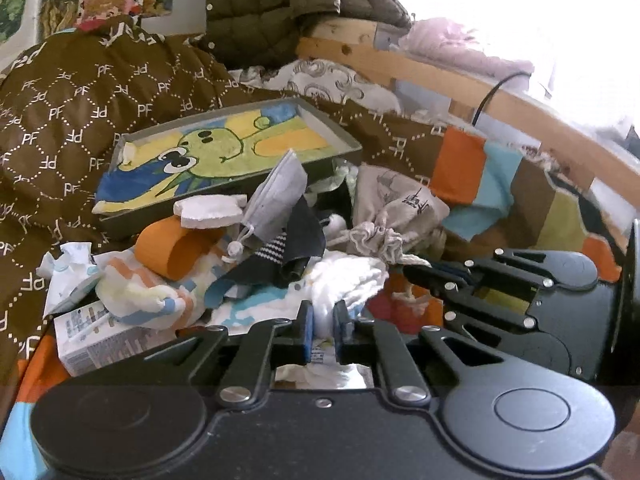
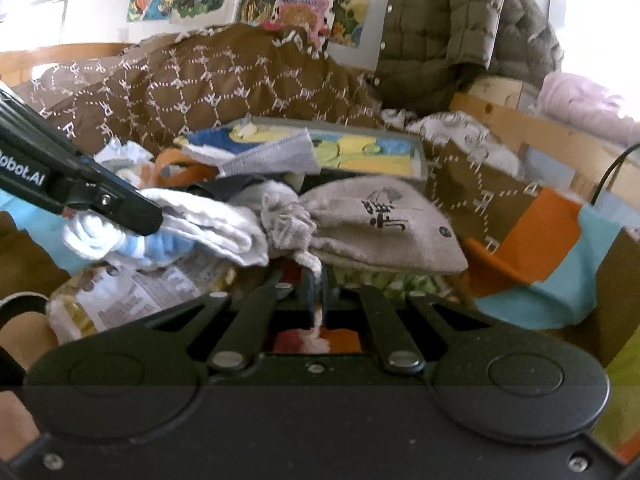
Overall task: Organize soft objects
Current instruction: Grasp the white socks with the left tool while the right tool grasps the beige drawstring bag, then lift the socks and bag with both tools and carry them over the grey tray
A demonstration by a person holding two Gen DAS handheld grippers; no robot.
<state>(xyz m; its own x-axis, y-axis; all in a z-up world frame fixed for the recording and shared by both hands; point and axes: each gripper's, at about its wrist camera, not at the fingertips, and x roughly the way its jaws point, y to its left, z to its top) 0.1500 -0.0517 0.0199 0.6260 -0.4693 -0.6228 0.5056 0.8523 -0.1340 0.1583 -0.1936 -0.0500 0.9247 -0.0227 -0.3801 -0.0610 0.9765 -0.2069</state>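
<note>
A bed heaped with clutter fills both views, under a brown quilt (image 1: 72, 92) printed with white letters, with a wooden rail (image 1: 440, 76) and a padded olive jacket (image 1: 256, 4) behind.

At the pile's centre, the left gripper (image 1: 323, 326) is clamped on a bunched white cloth (image 1: 348, 280) between its blue pads. The right gripper (image 2: 318, 292) has its jaws drawn together on the white drawstring cord (image 2: 312, 260) of a beige pouch (image 2: 380, 228) marked with black characters; the pouch lies gathered shut just beyond the fingers, its contents hidden.

Seen from the left wrist, a dark sock (image 1: 296, 240) with a striped band lies at twelve o'clock from the white cloth, a small grey drawstring bag (image 1: 276, 196) beyond it, an orange band (image 1: 176, 248) at ten o'clock, and a printed carton (image 1: 100, 332) at eight o'clock.

Farther out at eleven o'clock, a shallow grey box (image 1: 344, 136) holds a folded towel (image 1: 216, 152) with a green cartoon figure, lying flat and filling it.
</note>
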